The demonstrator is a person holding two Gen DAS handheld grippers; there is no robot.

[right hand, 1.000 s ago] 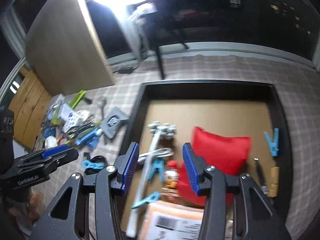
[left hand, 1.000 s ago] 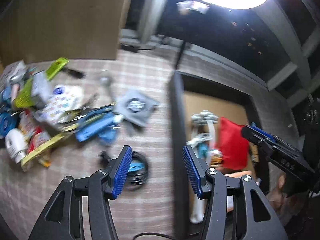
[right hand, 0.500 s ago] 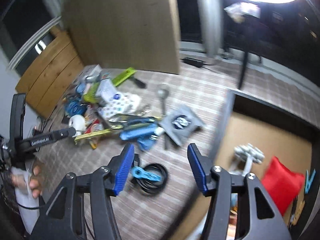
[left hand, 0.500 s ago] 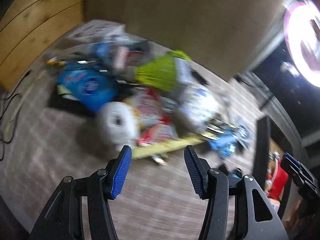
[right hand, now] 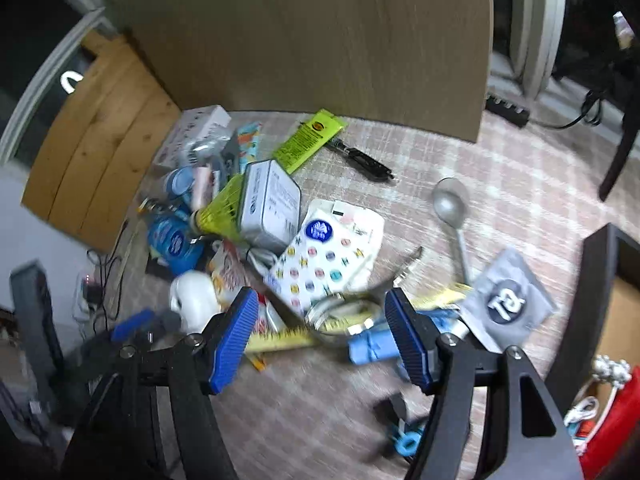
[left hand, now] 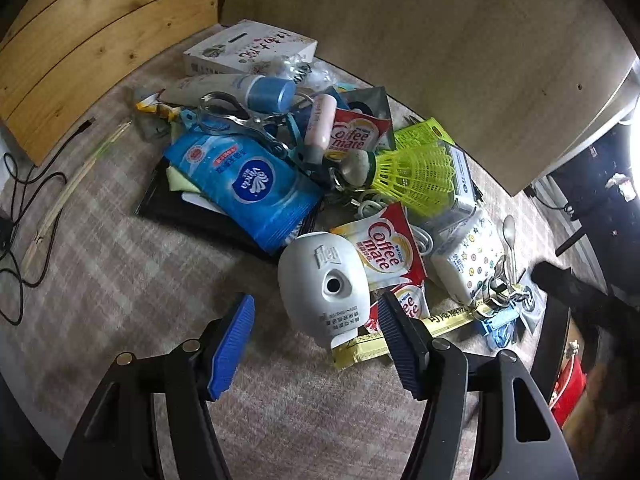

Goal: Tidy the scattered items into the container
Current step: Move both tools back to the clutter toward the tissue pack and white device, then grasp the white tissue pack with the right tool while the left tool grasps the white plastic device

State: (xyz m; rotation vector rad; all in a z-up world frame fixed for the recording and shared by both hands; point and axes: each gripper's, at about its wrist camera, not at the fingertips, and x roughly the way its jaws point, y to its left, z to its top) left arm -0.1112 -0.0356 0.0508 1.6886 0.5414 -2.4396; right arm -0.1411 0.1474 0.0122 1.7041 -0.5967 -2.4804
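scattered items (left hand: 304, 184) lay heaped on the carpet, the container (right hand: 600, 280) to their right. left tool (left hand: 316, 344) was opening, empty, over the white dispenser (left hand: 324, 284); straddle it squarely. right tool (right hand: 320, 336), opening, seemed empty too.

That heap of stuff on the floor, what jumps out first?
A white egg-shaped plastic gadget lies nearest, straight ahead of the left gripper, whose jaws are opening with nothing between them. Behind it sit red Coffee mate sachets, a blue tissue pack and a neon-yellow shuttlecock.
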